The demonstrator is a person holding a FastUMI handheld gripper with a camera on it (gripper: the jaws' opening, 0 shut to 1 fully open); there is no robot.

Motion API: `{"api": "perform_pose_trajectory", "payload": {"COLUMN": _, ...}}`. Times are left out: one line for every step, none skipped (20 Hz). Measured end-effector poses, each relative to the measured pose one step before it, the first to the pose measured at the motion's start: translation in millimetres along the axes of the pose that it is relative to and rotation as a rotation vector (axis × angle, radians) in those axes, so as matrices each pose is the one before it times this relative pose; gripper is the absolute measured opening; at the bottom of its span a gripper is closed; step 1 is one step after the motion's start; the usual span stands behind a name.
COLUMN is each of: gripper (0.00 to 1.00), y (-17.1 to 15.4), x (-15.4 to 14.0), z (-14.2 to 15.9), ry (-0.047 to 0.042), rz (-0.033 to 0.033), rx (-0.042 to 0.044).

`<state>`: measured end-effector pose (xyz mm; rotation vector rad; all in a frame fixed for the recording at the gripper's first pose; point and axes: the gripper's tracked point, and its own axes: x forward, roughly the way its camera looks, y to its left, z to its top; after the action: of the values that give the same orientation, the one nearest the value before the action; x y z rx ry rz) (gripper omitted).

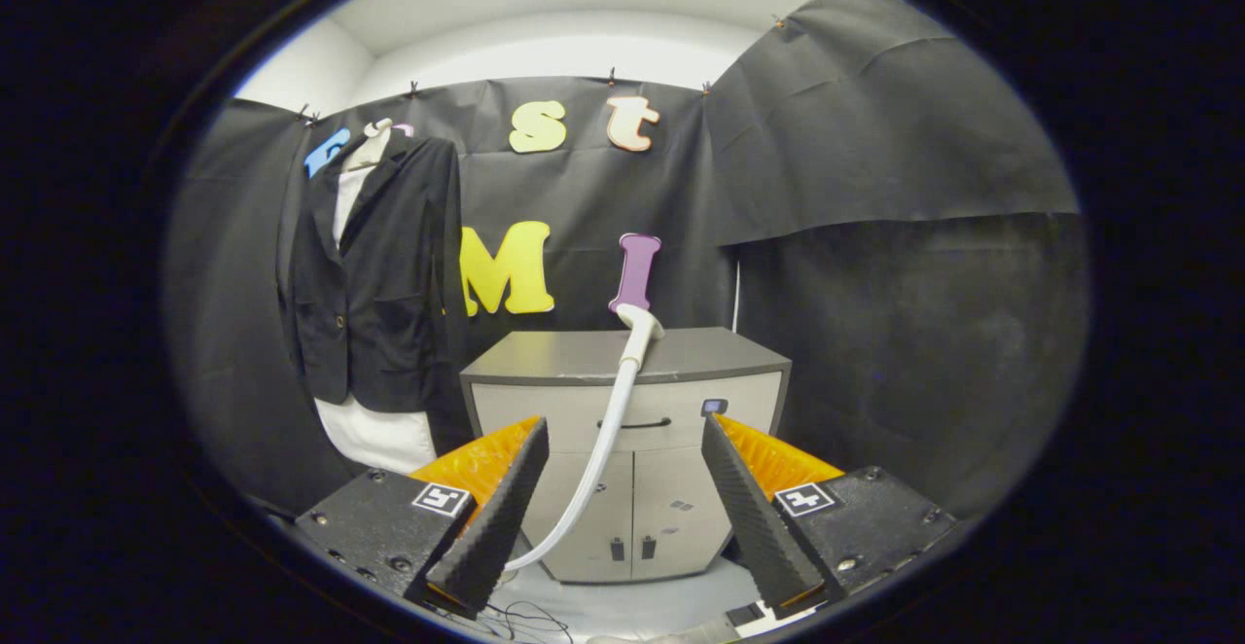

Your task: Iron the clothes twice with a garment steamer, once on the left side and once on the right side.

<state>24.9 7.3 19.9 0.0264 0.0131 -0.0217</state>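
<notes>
While holding nothing, fingers (506, 503) spread wide.

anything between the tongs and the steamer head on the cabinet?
Gripper view: the tongs are open, and only the steamer's white hose runs up between the fingers to the steamer head on the grey cabinet; nothing else intervenes.

— How do we stand with the gripper (622, 503)?
— We hold it level, facing forward, its two fingers (491, 518) spread wide apart.
— Are we pressing on anything?
— No, the gap between the fingers is free; neither pad touches a thing.
</notes>
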Motion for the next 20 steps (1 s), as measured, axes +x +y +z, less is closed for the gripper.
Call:
{"api": "perform_pose_trajectory", "payload": {"gripper": 0.99, "y": -3.8, "x": 8.51, "z": 2.96, "ry": 0.00482, "rz": -0.00147, "rx": 0.00028}}
{"api": "perform_pose_trajectory", "payload": {"gripper": 0.99, "y": -3.42, "x": 8.69, "z": 6.75, "ry": -0.00209, "rz": -0.00109, "rx": 0.00247}}
{"api": "perform_pose_trajectory", "payload": {"gripper": 0.99, "y": -5.06, "x": 11.26, "z": 5.92, "ry": -0.00004, "rz": -0.00445, "rx": 0.00317}}
{"api": "perform_pose_trajectory", "payload": {"gripper": 0.99, "y": -3.75, "x": 12.31, "z": 5.9, "ry": 0.00034, "rz": 0.00073, "rx": 0.0034}}
{"api": "perform_pose_trajectory", "payload": {"gripper": 0.99, "y": -2.27, "x": 11.91, "z": 5.63, "ry": 0.00112, "rz": 0.00537, "rx": 0.00257}}
{"api": "perform_pose_trajectory", "payload": {"gripper": 0.99, "y": -3.42, "x": 15.55, "z": 7.26, "ry": 0.00016, "rz": 0.00453, "rx": 0.00381}}
{"api": "perform_pose_trajectory", "payload": {"gripper": 0.99, "y": -3.63, "x": 17.41, "z": 4.78, "ry": 0.00762, "rz": 0.00341, "rx": 0.00237}}
{"api": "perform_pose_trajectory", "payload": {"gripper": 0.99, "y": -2.57, "x": 17.65, "z": 4.49, "ry": 0.0086, "rz": 0.00695, "rx": 0.00257}}
{"api": "perform_pose_trajectory", "payload": {"gripper": 0.99, "y": -2.52, "x": 18.77, "z": 5.28, "ry": 0.00442, "rz": 0.01075, "rx": 0.00517}}
{"api": "perform_pose_trajectory", "payload": {"gripper": 0.99, "y": -1.82, "x": 18.96, "z": 5.48, "ry": 0.00483, "rz": 0.00973, "rx": 0.0037}}
{"api": "perform_pose_trajectory", "payload": {"gripper": 0.99, "y": -2.05, "x": 19.23, "z": 3.04, "ry": 0.00651, "rz": 0.00763, "rx": 0.00016}}
{"api": "perform_pose_trajectory", "payload": {"gripper": 0.99, "y": -2.04, "x": 21.03, "z": 3.04, "ry": 0.01019, "rz": 0.00878, "rx": -0.00292}}
{"api": "perform_pose_trajectory", "payload": {"gripper": 0.98, "y": -1.87, "x": 18.91, "z": 1.33, "ry": 0.00981, "rz": 0.01057, "rx": -0.00503}}
{"api": "perform_pose_trajectory", "payload": {"gripper": 0.98, "y": -0.47, "x": 20.13, "z": 2.67, "ry": 0.01259, "rz": 0.01149, "rx": -0.00421}}
{"api": "perform_pose_trajectory", "payload": {"gripper": 0.98, "y": 0.11, "x": 19.38, "z": -1.31, "ry": 0.02086, "rz": 0.0131, "rx": -0.00562}}
{"api": "perform_pose_trajectory", "payload": {"gripper": 0.98, "y": -0.25, "x": 19.0, "z": -1.73, "ry": 0.02352, "rz": 0.01201, "rx": -0.00139}}
{"api": "perform_pose_trajectory", "payload": {"gripper": 0.98, "y": -0.62, "x": 18.43, "z": -3.48, "ry": 0.02931, "rz": 0.01102, "rx": -0.00196}}
{"api": "perform_pose_trajectory", "payload": {"gripper": 0.98, "y": -1.44, "x": 17.94, "z": -3.18, "ry": 0.03092, "rz": 0.00561, "rx": -0.00241}}
{"api": "perform_pose_trajectory", "payload": {"gripper": 0.98, "y": -0.31, "x": 14.52, "z": -2.39, "ry": 0.0282, "rz": 0.00613, "rx": -0.00194}}
{"api": "perform_pose_trajectory", "payload": {"gripper": 0.98, "y": 0.65, "x": 13.39, "z": -0.68, "ry": 0.02349, "rz": 0.01225, "rx": -0.00307}}
